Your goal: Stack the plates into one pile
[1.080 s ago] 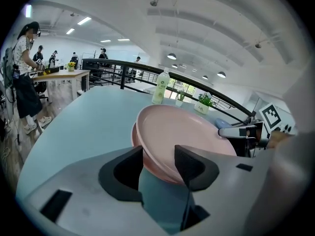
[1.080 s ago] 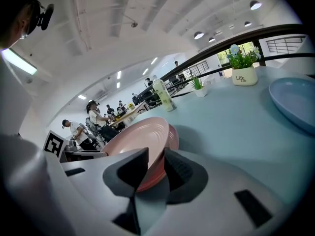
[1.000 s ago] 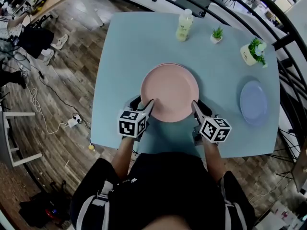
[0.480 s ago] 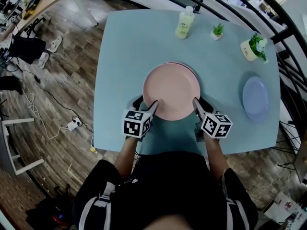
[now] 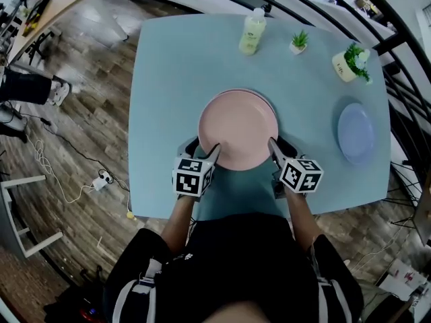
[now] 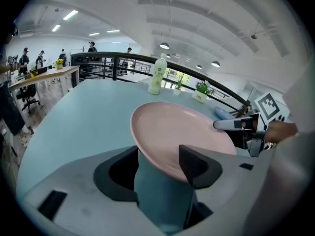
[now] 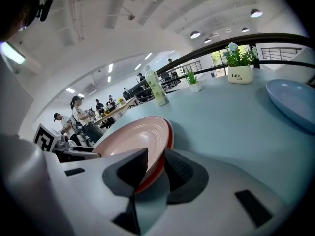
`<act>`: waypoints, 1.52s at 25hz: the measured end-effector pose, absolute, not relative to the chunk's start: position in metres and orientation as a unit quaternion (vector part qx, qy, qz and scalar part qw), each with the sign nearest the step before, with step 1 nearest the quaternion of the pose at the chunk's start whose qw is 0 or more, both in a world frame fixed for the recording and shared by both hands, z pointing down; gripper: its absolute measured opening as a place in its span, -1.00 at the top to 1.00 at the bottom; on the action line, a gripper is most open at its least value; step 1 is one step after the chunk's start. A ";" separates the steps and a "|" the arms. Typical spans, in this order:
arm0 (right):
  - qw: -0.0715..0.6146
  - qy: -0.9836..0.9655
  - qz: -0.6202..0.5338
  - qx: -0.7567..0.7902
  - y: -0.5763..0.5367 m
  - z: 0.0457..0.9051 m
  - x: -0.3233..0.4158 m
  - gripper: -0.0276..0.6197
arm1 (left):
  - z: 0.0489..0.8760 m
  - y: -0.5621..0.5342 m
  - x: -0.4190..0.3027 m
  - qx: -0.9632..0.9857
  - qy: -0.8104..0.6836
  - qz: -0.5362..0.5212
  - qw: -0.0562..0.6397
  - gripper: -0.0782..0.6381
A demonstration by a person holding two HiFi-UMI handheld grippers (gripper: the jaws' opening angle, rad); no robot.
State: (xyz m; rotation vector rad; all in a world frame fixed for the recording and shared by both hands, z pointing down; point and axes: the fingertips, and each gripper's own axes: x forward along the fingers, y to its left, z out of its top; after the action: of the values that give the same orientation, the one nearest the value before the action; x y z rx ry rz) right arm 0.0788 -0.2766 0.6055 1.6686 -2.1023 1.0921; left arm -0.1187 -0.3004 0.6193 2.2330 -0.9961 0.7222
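Note:
A pink plate [image 5: 238,128] lies at the middle of the light blue table [image 5: 168,79], with a red rim [image 7: 170,134] showing beneath it. My left gripper [image 5: 202,147] is at the plate's near left edge. Its jaws have just been opening and stand wide, with the rim [image 6: 162,166] between them and the pads off it. My right gripper [image 5: 279,147] is at the near right edge, its jaws [image 7: 156,166] closed tightly across the stacked rims. A blue plate [image 5: 355,133] lies alone at the table's right side.
At the far side of the table stand a pale green bottle [image 5: 252,31], a small potted plant [image 5: 298,43] and a larger plant in a white pot [image 5: 350,62]. A dark railing [image 5: 377,25] runs behind the table. Wooden floor with cables lies to the left.
The left gripper's fingers look a little wider apart at the plate's rim. Both grippers and the plates stay where they were; only the head view has shifted slightly.

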 end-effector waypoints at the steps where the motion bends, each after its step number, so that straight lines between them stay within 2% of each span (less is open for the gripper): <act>1: 0.121 -0.721 0.372 0.572 -0.277 0.605 0.079 0.58 | 0.619 -0.302 -0.119 0.838 -0.375 0.271 0.290 0.12; 7: 0.123 -0.721 0.367 0.575 -0.277 0.607 0.081 0.57 | 0.619 -0.305 -0.119 0.838 -0.391 0.253 0.285 0.12; 16: 0.126 -0.711 0.340 0.603 -0.270 0.595 0.089 0.42 | 0.591 -0.311 -0.132 0.857 -0.400 0.196 0.261 0.12; 20: 0.066 -0.713 0.338 0.611 -0.269 0.571 0.090 0.44 | 0.562 -0.315 -0.132 0.879 -0.387 0.144 0.237 0.12; 28: -0.031 -0.718 0.329 0.613 -0.263 0.535 0.126 0.61 | 0.524 -0.306 -0.087 0.903 -0.359 0.079 0.224 0.13; 32: -0.051 -0.719 0.317 0.616 -0.255 0.518 0.151 0.68 | 0.511 -0.297 -0.053 0.911 -0.341 0.069 0.220 0.42; 38: -0.074 -0.707 0.312 0.630 -0.237 0.510 0.203 0.67 | 0.501 -0.287 0.011 0.923 -0.313 0.083 0.209 0.43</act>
State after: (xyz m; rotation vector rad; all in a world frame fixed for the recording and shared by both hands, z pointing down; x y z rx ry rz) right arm 0.2027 -0.2366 0.5095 2.0794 -2.3327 1.0280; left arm 0.0109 -0.2866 0.5012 2.5675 -0.8719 0.2321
